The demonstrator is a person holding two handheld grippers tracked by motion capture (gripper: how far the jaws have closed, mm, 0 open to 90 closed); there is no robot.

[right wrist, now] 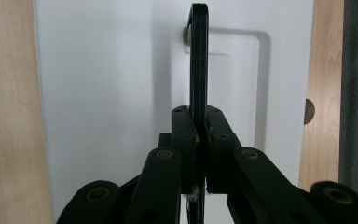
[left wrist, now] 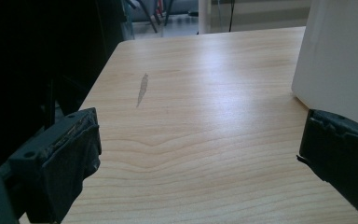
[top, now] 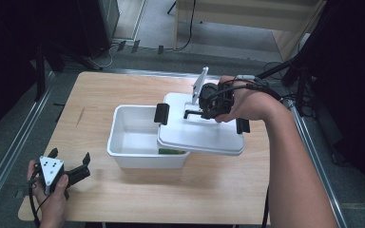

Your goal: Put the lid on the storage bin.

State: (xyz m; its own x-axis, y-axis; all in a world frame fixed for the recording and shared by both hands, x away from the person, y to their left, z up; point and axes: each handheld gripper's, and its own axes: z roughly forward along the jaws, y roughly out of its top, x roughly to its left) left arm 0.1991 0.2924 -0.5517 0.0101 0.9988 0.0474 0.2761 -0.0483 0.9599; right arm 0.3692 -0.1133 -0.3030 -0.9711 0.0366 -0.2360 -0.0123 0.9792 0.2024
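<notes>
Nearest, the left tongs [top: 78,172] rest released on the table [top: 209,190], nothing between their jaws, just short of the white bin [top: 128,142]; farther on, the lid [top: 195,135] lies askew over the bin's right part, left part uncovered, something green [top: 171,151] beneath; the right tongs [right wrist: 198,140] are clenched on the lid's black handle [right wrist: 198,70]; whether the lid is coming off or going on cannot be told; either way, the job seems midway.

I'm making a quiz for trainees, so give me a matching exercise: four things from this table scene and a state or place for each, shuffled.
1. right gripper
2. left gripper
3. lid
4. green item

a. jaws wide apart, near the table's corner
b. inside the white box, under the lid's edge
c. shut on the black handle
d. lifted, partly covering the box

Pairs: 1-c, 2-a, 3-d, 4-b
</notes>
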